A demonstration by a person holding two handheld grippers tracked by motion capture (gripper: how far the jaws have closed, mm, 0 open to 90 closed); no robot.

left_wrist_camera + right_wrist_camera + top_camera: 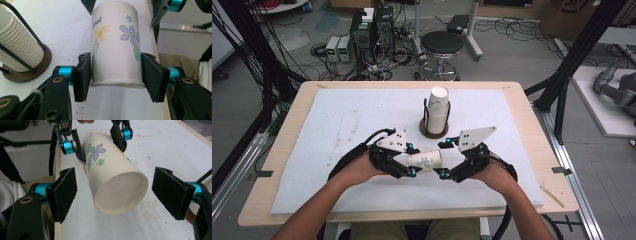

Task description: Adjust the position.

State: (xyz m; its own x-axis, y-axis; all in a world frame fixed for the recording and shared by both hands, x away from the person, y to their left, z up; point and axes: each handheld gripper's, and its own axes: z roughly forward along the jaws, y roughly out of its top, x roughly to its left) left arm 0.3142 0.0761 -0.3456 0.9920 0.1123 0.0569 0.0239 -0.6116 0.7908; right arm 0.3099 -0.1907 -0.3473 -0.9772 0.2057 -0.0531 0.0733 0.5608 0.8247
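Observation:
A paper cup with flower prints [426, 160] is held on its side above the white mat. My left gripper [412, 161] is shut on it near its rolled rim [117, 85]; both pads press the wall in the left gripper view. The cup's closed base [120, 192] faces my right gripper [122, 195], which stands open, with one pad [63, 192] on each side of the base and a gap on both. In the high view the right gripper [442, 160] meets the cup from the right. A stack of cups [438, 107] stands in a wire holder behind.
The holder's round brown base [433, 133] sits mid-table, just beyond the grippers. The white mat [337, 120] covers most of the wooden table [292, 120]. A stool [441, 45], computers [372, 30] and cables stand on the floor beyond the far edge.

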